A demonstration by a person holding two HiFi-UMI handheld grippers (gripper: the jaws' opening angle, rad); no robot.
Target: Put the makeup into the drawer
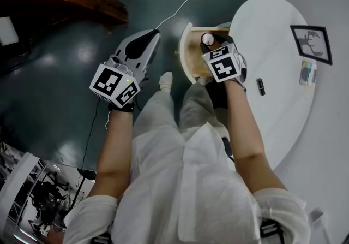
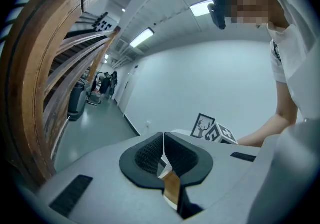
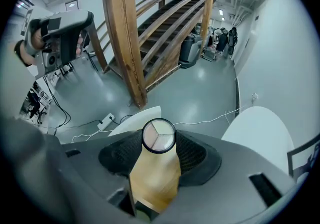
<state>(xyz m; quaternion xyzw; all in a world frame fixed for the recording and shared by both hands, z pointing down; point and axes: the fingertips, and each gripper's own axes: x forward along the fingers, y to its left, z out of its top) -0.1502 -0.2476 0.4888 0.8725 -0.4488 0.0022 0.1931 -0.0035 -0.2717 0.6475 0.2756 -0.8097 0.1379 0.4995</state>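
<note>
A round makeup compact (image 3: 159,136) with three pale powder wedges sits between the tips of my right gripper (image 3: 159,140), which is shut on it. In the head view that compact (image 1: 208,39) and my right gripper (image 1: 209,42) hang over the open drawer (image 1: 185,52), whose wooden inside shows below the jaws. The drawer's curved white front (image 3: 134,118) lies just beyond the compact. My left gripper (image 1: 154,34) is held out over the floor to the left of the drawer. Its dark pads (image 2: 150,157) meet with nothing between them.
The drawer belongs to a white round table (image 1: 272,90) carrying a framed deer picture (image 1: 312,42), a small black item (image 1: 260,86) and a small box (image 1: 307,72). A white cable (image 1: 191,0) runs across the dark floor. A wooden staircase (image 3: 150,22) stands beyond.
</note>
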